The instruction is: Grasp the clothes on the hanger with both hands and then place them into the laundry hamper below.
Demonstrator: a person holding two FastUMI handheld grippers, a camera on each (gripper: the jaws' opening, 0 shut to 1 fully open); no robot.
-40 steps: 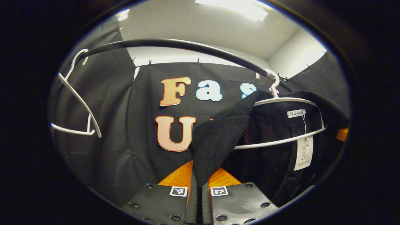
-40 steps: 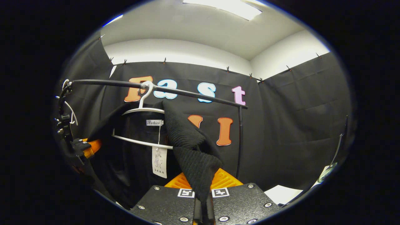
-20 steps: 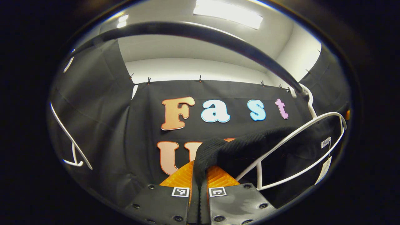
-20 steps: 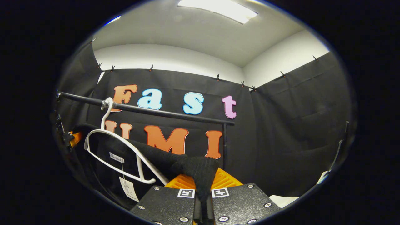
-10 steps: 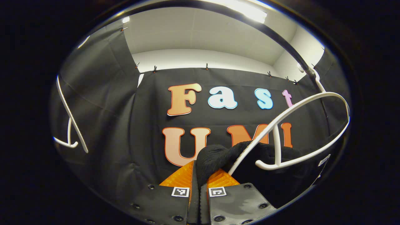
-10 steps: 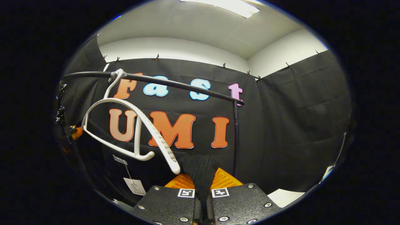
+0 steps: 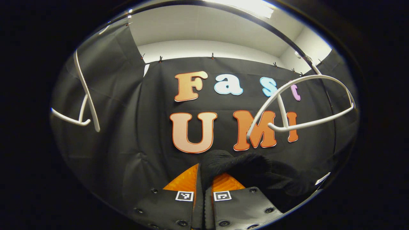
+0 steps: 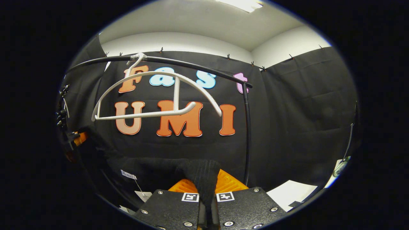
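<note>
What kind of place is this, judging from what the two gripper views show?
Probably a staged booth made for recording a laundry chore, not a real home. Black cloth is clipped up as walls, a clothes rail carries a bare white hanger, and the black garment is pinched by the right gripper.
</note>
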